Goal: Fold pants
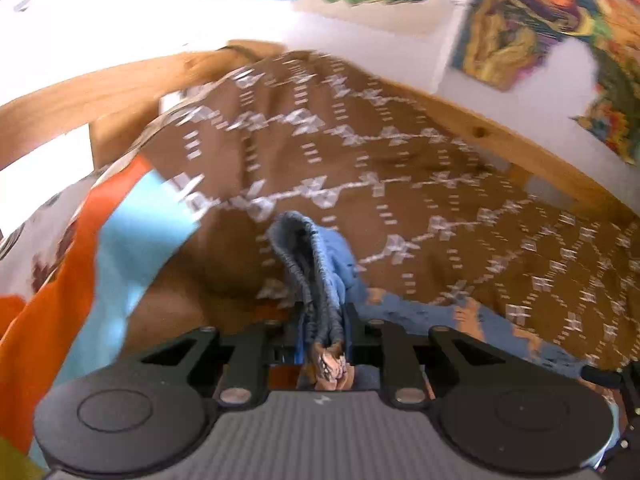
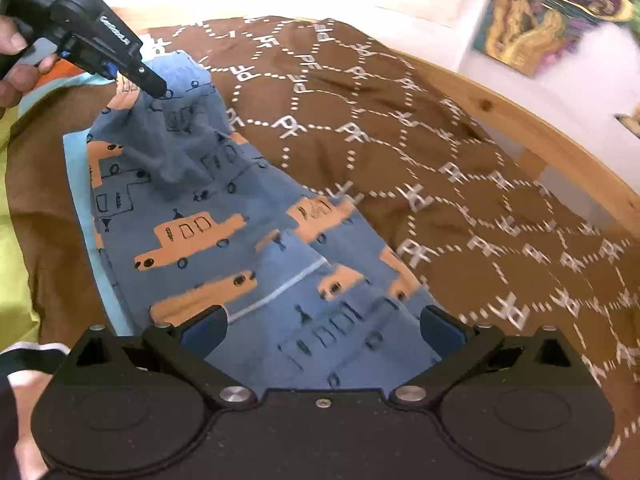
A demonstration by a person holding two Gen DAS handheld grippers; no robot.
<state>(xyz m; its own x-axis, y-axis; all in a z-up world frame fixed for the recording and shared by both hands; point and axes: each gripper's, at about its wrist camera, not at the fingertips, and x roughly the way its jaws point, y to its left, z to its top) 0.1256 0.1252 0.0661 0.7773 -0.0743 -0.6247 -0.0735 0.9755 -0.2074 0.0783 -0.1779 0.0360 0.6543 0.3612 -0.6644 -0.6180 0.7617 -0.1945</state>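
Observation:
The pants (image 2: 224, 236) are blue with orange truck prints and lie on a brown patterned blanket (image 2: 420, 152). My left gripper (image 1: 322, 332) is shut on the pants' ribbed waistband (image 1: 308, 264), which stands up between its fingers. In the right wrist view the left gripper (image 2: 154, 88) shows at the upper left, lifting that end of the pants. My right gripper (image 2: 322, 326) is open, its blue pads (image 2: 440, 326) spread wide over the near end of the pants, gripping nothing.
A wooden bed frame (image 2: 532, 120) runs along the right and far edges. Colourful pictures (image 2: 552, 12) hang on the white wall behind. An orange and light blue cloth (image 1: 92, 248) lies at the left. A yellow-green cloth (image 2: 12, 216) lies at the left edge.

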